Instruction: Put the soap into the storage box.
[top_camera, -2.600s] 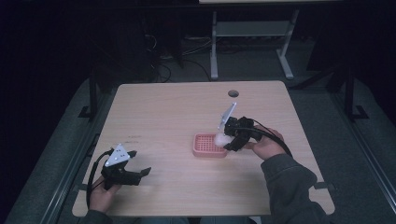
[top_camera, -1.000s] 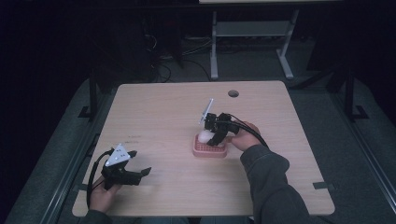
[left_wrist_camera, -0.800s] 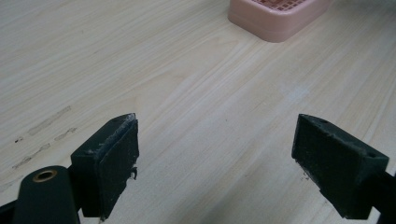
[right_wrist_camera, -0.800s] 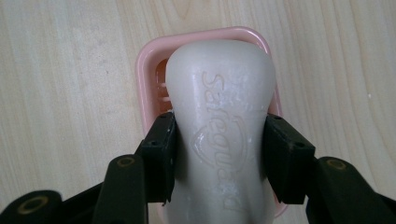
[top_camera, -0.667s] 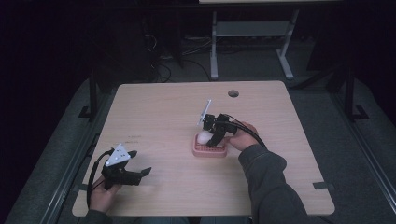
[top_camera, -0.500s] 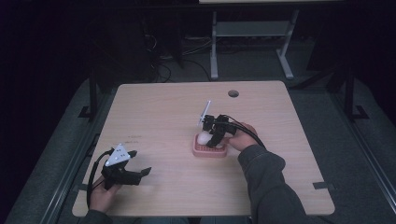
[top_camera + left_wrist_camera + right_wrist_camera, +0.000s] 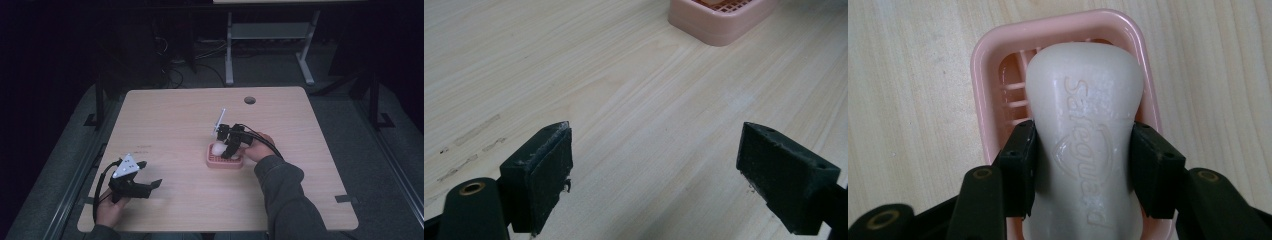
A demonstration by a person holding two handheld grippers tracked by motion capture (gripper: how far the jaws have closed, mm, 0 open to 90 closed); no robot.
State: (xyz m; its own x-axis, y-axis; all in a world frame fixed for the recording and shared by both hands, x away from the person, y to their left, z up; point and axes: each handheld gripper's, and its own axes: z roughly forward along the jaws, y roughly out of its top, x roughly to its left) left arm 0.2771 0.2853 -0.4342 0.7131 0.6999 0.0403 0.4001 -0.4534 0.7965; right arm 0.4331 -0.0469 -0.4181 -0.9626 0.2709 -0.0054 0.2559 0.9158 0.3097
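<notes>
A white bar of soap point(image 7: 1083, 125) with raised lettering is clamped between the two black jaws of my right gripper point(image 7: 1082, 167), which is shut on it. The bar hangs just over, or partly inside, a pink slatted soap dish point(image 7: 985, 75); I cannot tell whether it touches the slats. In the high view the right gripper point(image 7: 229, 149) leans down over the soap dish point(image 7: 215, 162) at the table's middle, with the soap point(image 7: 218, 148) pale at its tip. My left gripper point(image 7: 149, 175) rests open at the front left, nothing between its pads point(image 7: 546, 175). A corner of the soap dish point(image 7: 719, 22) lies farther off.
The light wooden table point(image 7: 170, 120) has a round cable hole point(image 7: 249, 100) near its far edge. A metal desk frame point(image 7: 270, 40) and cables stand on the dark floor beyond. Black cables trail from both grippers.
The right gripper carried the soap leftward from the dish's right side to above it, then lowered slightly. The left gripper has stayed put.
</notes>
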